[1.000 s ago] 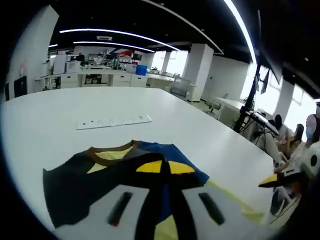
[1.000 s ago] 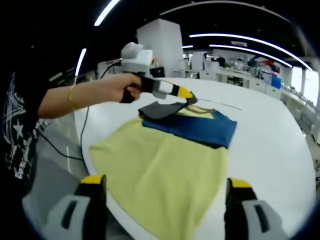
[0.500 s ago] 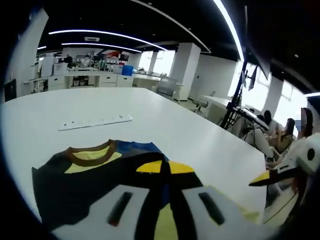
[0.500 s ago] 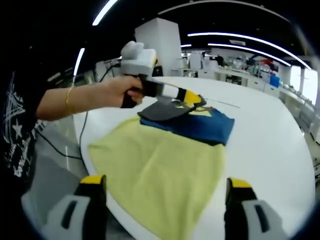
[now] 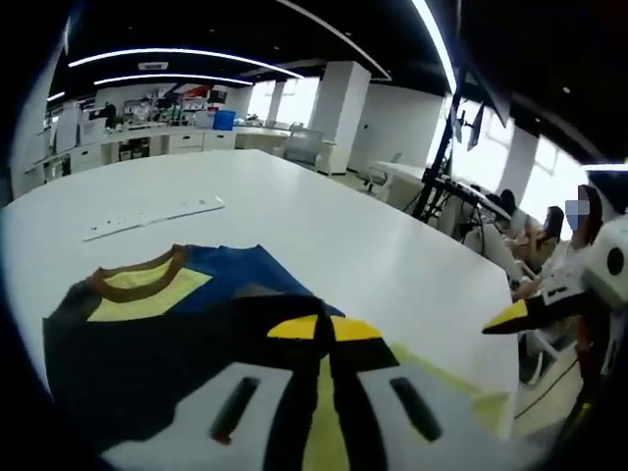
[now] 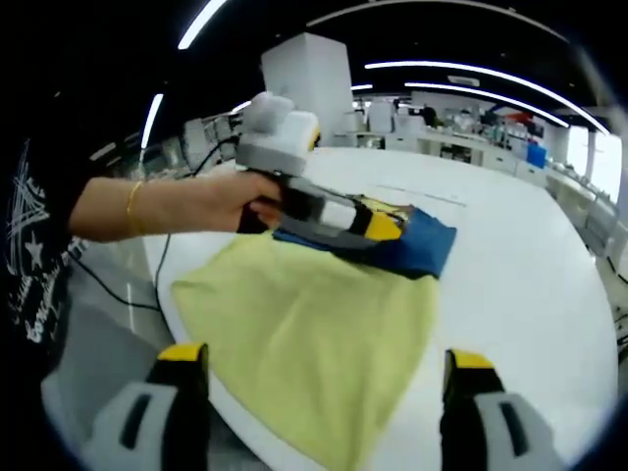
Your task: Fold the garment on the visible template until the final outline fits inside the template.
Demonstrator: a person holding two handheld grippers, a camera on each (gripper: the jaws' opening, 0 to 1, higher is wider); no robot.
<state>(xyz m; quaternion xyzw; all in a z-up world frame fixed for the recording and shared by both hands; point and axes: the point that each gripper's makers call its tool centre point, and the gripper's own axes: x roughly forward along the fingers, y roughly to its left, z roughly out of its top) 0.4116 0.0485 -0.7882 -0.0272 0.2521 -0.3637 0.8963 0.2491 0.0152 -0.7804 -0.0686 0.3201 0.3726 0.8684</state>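
On the white table, left gripper pinches the garment.

The garment is pale yellow with blue and dark grey panels, brown collar; the surface is white.

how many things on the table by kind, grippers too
garment: 1
power strip: 1
grippers: 2, left gripper and right gripper
total: 4
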